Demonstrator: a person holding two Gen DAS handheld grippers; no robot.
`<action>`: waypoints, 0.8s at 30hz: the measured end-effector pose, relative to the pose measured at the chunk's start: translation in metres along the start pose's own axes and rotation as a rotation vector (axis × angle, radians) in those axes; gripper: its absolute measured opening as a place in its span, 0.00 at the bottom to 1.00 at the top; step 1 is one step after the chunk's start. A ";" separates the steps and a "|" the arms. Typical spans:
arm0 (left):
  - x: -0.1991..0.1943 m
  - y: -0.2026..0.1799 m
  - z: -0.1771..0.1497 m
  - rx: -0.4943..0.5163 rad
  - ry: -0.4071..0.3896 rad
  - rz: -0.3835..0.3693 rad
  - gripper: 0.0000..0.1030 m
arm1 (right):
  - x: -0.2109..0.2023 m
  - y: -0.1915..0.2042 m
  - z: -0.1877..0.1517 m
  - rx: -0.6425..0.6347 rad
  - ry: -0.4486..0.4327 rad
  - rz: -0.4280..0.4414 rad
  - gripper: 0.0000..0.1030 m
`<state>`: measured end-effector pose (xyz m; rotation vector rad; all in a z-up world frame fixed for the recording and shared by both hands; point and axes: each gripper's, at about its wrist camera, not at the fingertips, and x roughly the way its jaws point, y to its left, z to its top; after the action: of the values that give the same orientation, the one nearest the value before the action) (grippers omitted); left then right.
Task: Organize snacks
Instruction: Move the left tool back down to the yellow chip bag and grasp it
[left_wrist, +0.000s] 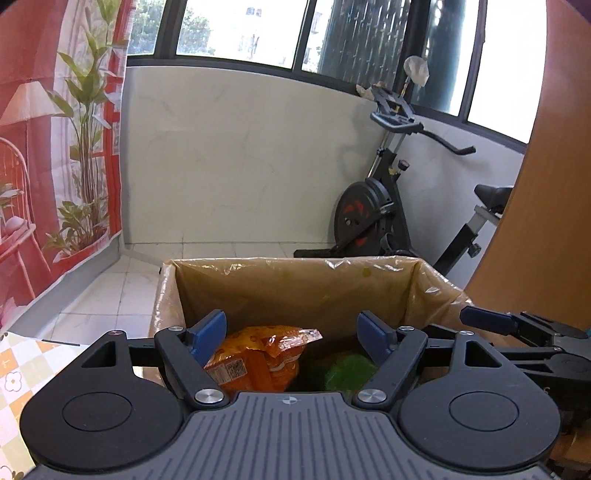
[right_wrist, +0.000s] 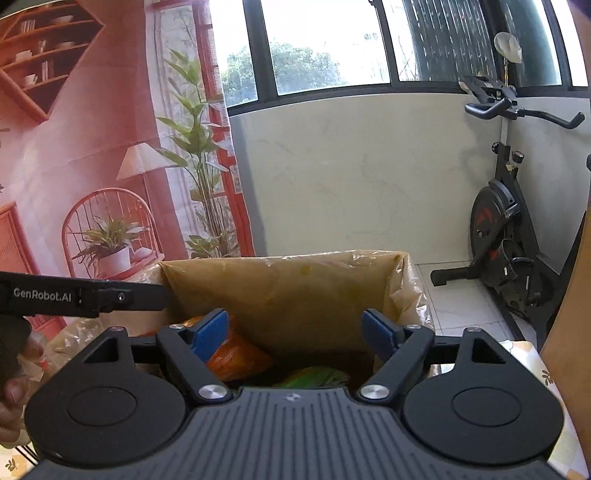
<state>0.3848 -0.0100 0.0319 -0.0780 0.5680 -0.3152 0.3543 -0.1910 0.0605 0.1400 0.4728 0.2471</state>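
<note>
- Both jaws stand apart, nothing clamped, pads touching nothing.
- left gripper (left_wrist: 291, 334): blue pads spread over the mouth of the cardboard box (left_wrist: 295, 284), which is lined with a clear plastic bag.
- orange snack bag (left_wrist: 258, 360) lies down inside the box, below and between the left gripper's jaws, nearer its left-hand pad. That pad overlaps the bag's edge in the left wrist view, but the bag sits lower, not gripped.
- green snack bag (left_wrist: 351, 371) lies beside the orange one, on the right, under the left gripper's right-hand pad. Mostly in shadow.
- right gripper (right_wrist: 295, 332): jaws also wide, pointing into the same box (right_wrist: 288, 288). Far box wall shows between the pads.
- From the right wrist view the orange bag (right_wrist: 236, 356) sits low by the left-hand pad; the green bag (right_wrist: 317, 376) lies low, about centred between the jaws, just above the gripper body.
- The two grippers are side by side over the box: the right one's finger shows at the right edge of the left wrist view, the left one's arm at the left edge of the right wrist view.
- Box stands on the tiled floor; checked cloth on the bench (left_wrist: 22, 365) at lower left.
- Exercise bike (left_wrist: 380, 206) against the wall behind.
</note>
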 end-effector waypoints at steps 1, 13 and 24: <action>-0.003 -0.001 0.000 0.001 -0.003 -0.002 0.78 | -0.004 0.002 0.000 -0.001 -0.003 0.002 0.79; -0.081 0.024 -0.024 0.039 -0.044 0.038 0.78 | -0.059 0.035 -0.021 -0.003 -0.027 -0.005 0.79; -0.109 0.053 -0.081 0.006 -0.005 0.035 0.78 | -0.088 0.064 -0.070 -0.055 0.000 -0.018 0.79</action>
<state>0.2686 0.0753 0.0116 -0.0625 0.5625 -0.2825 0.2326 -0.1480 0.0488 0.0824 0.4665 0.2420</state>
